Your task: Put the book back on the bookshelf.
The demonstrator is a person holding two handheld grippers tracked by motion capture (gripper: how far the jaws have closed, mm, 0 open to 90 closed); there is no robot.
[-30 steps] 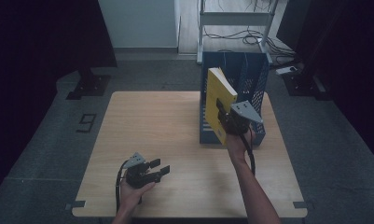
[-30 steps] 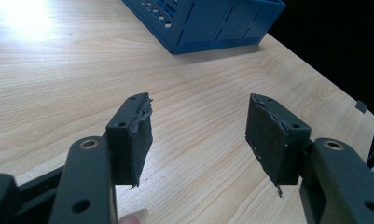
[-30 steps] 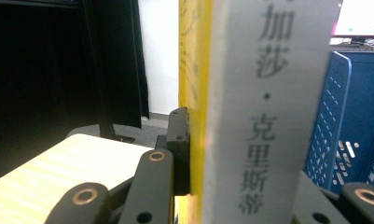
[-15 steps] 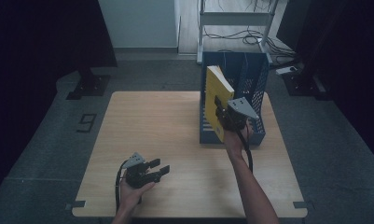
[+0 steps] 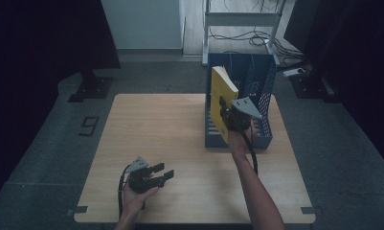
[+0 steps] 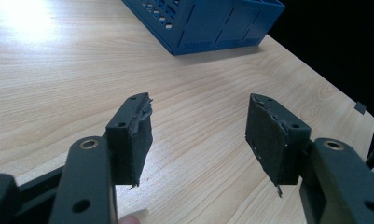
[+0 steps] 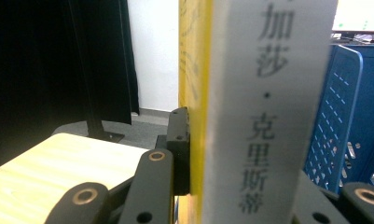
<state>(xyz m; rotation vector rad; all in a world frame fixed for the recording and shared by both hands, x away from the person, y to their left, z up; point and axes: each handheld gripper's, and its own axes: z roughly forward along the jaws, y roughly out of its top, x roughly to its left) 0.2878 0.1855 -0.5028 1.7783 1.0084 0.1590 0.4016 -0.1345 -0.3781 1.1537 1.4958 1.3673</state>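
A yellow book (image 5: 221,98) with a white spine (image 7: 266,116) stands upright at the left side of the blue slotted file rack (image 5: 265,91). My right gripper (image 5: 228,117) is shut on it, its jaws clamped on the two covers near the spine. From the right gripper view (image 7: 243,179) the left jaw presses the yellow cover (image 7: 194,70), and the book hides the other jaw. I cannot tell whether the book's lower edge rests in the rack. My left gripper (image 5: 164,173) lies low over the table's front left, open and holding nothing (image 6: 198,135).
The wooden table (image 5: 156,129) has bare room across its left and middle. The rack (image 6: 212,23) stands at the back right, near the right edge. Beyond the table are a dark curtain, a white wall and a metal shelf frame (image 5: 242,19) with cables.
My right gripper and the book have shifted slightly to the left at the rack. The left gripper has stayed where it was.
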